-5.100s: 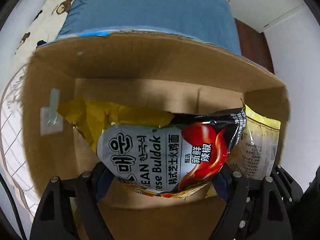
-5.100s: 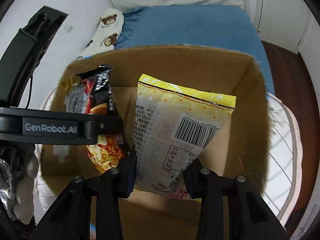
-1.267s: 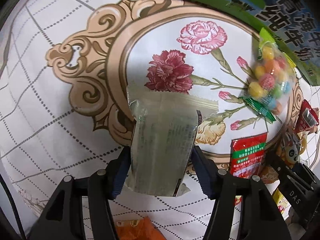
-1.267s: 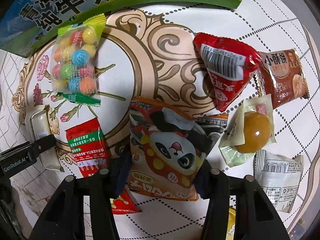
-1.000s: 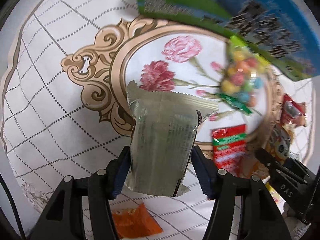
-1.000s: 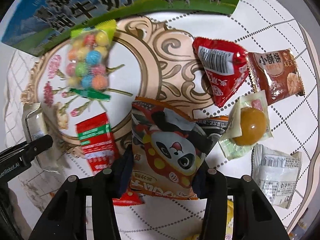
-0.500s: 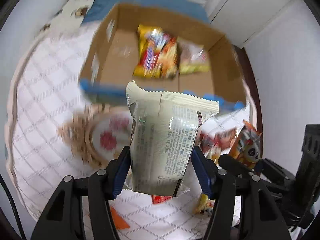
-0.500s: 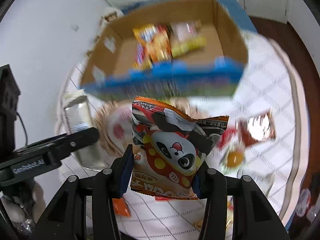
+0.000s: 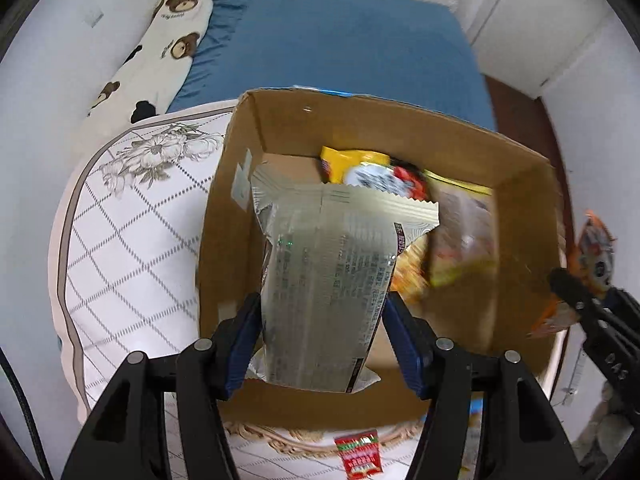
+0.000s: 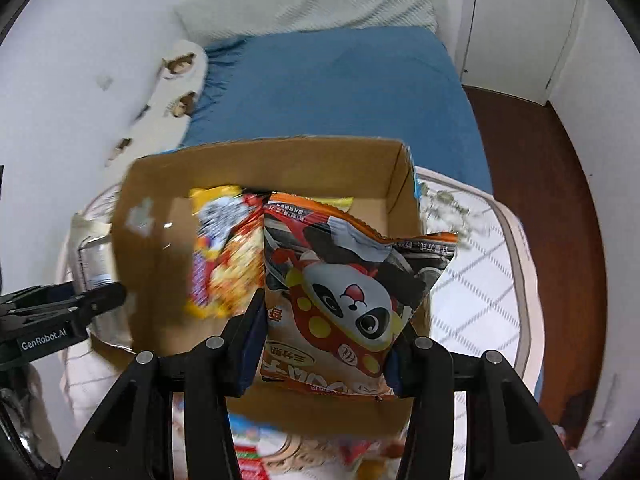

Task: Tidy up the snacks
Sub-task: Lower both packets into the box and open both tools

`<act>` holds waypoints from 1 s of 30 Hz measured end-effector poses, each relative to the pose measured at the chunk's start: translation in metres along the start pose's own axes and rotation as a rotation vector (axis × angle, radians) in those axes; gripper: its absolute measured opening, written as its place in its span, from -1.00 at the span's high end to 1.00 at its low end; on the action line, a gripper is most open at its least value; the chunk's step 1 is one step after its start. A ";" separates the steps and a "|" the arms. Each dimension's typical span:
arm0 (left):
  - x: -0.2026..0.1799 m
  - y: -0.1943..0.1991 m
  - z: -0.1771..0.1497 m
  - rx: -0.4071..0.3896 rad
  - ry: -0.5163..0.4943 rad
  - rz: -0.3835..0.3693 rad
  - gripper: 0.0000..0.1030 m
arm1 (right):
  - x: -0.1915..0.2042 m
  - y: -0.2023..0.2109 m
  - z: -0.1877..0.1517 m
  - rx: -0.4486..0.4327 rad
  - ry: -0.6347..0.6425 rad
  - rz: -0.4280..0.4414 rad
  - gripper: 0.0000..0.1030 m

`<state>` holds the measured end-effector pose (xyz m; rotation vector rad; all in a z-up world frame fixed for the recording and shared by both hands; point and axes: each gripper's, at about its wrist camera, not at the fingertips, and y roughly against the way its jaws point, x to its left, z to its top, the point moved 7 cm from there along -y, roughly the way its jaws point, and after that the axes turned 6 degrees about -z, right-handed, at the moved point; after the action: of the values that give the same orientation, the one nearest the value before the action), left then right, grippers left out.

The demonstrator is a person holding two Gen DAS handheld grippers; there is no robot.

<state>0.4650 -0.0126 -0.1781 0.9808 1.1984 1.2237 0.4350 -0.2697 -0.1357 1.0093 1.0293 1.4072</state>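
The left hand-held gripper [image 9: 322,320] is clamping a silvery-beige foil snack packet with fine print [image 9: 328,280], holding it upright over the near left part of the open brown cardboard box [image 9: 520,208]. The right hand-held gripper [image 10: 326,340] is gripping an orange crinkly snack bag with a cartoon panda [image 10: 344,300], which is hanging over the box's near right corner.

As a judgement, the sorting is partly done: a yellow-and-red noodle packet [image 9: 372,174] and a pale yellow wrapped packet [image 9: 460,232] are already lying inside the box, blurred by motion. The two held snacks are yet to be released. A small red sachet with a green band [image 9: 358,454] is lying on the white quilted cloth with a grid pattern [image 9: 120,260] covering the desk just in front of the box, and blurred red and orange wrappers are showing at the bottom of the right wrist view, so more items seem to be waiting.

Compared with half a second ago, both hand-held grippers have come much closer to the box: it was sitting well ahead of the packets then, and now it is filling both views, with the packets over its opening. A second ago both views were looking down at the scattered snacks on the floral cloth.
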 end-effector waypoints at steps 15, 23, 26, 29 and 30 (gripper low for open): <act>0.021 -0.072 0.062 0.118 0.034 0.026 -0.72 | -0.001 -0.107 0.050 0.183 0.001 -0.096 -0.56; 0.006 -0.067 0.064 0.091 -0.006 0.004 -0.73 | -0.002 -0.114 0.052 0.169 -0.012 -0.085 -0.63; 0.002 -0.063 0.055 0.077 -0.005 -0.008 -0.73 | -0.001 -0.112 0.048 0.162 -0.026 -0.069 -0.63; -0.001 -0.059 0.042 0.061 -0.017 -0.005 -0.73 | 0.002 -0.106 0.037 0.152 -0.019 -0.063 -0.63; -0.001 -0.057 0.037 0.050 -0.021 -0.002 -0.73 | 0.004 -0.104 0.033 0.150 -0.020 -0.056 -0.63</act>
<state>0.5102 -0.0184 -0.2290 1.0273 1.2181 1.1840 0.4945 -0.2583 -0.2266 1.0928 1.1533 1.2864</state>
